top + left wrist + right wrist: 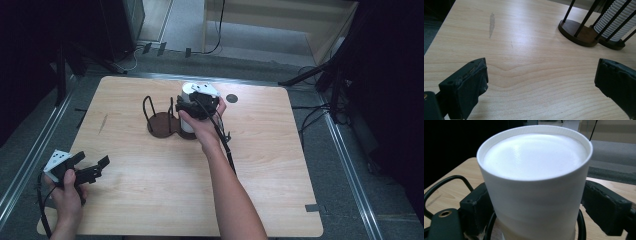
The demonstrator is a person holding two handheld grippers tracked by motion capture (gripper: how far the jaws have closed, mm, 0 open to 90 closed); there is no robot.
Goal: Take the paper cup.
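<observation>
A dark brown two-ring wire holder [162, 124] stands on the wooden table [150, 190] behind its middle. Its right ring holds a stack of white ribbed cups [614, 22]. On top sits an upturned white cup [534, 170], also seen in the high view [188, 91]. My right gripper [535, 202] reaches over the holder [187, 107], and its jaws touch both sides of that cup. The holder's black wire [446, 181] curves behind the left jaw. My left gripper [94, 161] rests open near the table's front left corner, with bare wood between its jaws [541, 75].
A small black round mark [231, 98] lies on the table behind the holder. A pale scuff [491, 23] marks the wood at left. Stand legs and cables [310, 75] crowd the floor beyond the table's far edge.
</observation>
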